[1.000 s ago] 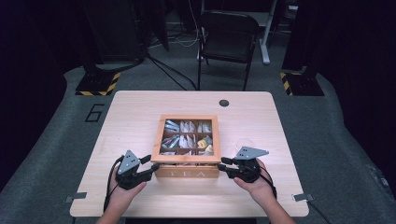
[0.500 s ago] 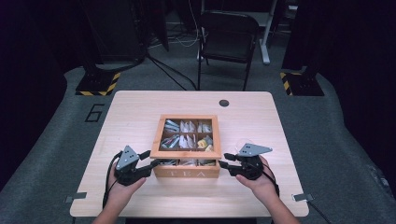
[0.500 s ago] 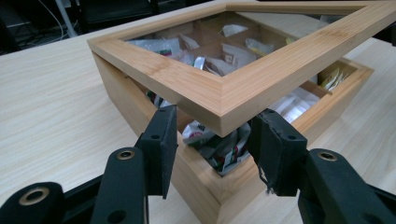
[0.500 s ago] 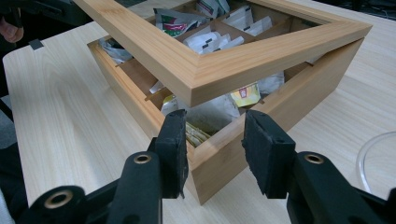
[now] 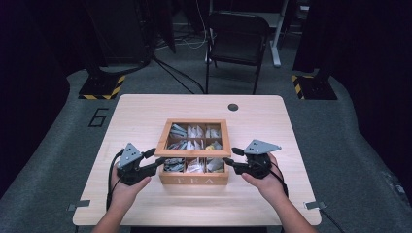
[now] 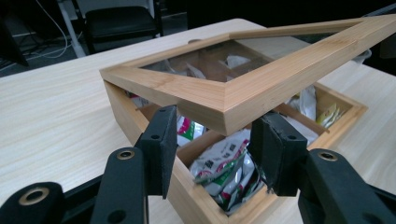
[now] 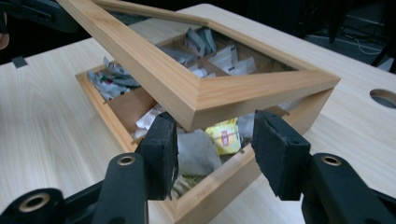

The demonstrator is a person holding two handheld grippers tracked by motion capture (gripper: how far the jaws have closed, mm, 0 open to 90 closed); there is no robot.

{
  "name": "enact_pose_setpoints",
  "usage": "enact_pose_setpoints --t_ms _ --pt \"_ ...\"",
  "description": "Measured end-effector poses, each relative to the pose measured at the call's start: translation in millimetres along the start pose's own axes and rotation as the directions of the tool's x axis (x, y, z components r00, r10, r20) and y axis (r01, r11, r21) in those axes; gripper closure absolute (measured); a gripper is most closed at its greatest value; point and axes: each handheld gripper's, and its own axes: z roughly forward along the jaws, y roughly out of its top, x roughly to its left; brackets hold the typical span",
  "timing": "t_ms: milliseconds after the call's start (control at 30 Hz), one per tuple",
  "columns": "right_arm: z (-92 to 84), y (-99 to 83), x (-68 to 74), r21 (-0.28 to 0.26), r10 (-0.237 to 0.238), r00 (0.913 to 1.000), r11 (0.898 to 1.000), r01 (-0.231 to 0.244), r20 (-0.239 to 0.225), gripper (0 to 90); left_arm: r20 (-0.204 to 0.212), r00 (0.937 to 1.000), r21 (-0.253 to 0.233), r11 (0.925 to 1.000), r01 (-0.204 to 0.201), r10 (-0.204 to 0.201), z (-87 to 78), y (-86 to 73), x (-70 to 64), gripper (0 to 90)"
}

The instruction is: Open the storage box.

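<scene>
The hinged lid (image 5: 193, 140) of the tea box (image 5: 194, 178) at mid-table should be raised evenly, its near corners resting between the part-open left tongs (image 5: 154, 159) and the just-widened right tongs (image 5: 231, 158), neither clamped.

We see a square wooden tea box (image 5: 194, 178) near the worktop's front edge, its compartments full of tea sachets (image 6: 224, 165). Its glass-paned lid (image 6: 243, 88) is tilted up at the near side, hinged along the far side.
</scene>
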Motion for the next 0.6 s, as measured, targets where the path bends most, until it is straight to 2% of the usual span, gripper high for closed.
enact_pose_setpoints --t_ms 200,300,367,467,600 --pt "1.2 6.9 -2.3 -0.032 -0.007 0.9997 0.999 0.008 0.023 49.2 -0.014 0.9999 -0.021 0.9998 0.003 -0.003 1.1 7.3 1.6 51.9" --pt "2.7 10.1 -4.3 -0.060 -0.010 0.9992 0.998 0.012 0.038 48.6 -0.019 0.9997 -0.035 0.9992 0.016 -0.017 2.3 11.5 2.6 51.9" --pt "3.1 11.0 -4.7 -0.074 -0.023 0.9986 0.997 0.027 0.047 48.3 -0.024 0.9996 -0.029 0.9995 0.013 -0.014 2.7 13.2 2.6 51.9" --pt "4.1 12.1 -4.1 -0.080 -0.031 0.9978 0.996 0.035 0.058 49.0 -0.039 0.9992 -0.028 0.9996 -0.001 -0.001 4.4 15.3 2.4 51.8" --pt "4.4 16.0 -3.7 -0.080 -0.033 0.9979 0.996 0.037 0.055 51.1 -0.040 0.9992 -0.030 0.9995 -0.003 0.002 6.1 17.9 4.7 51.9"
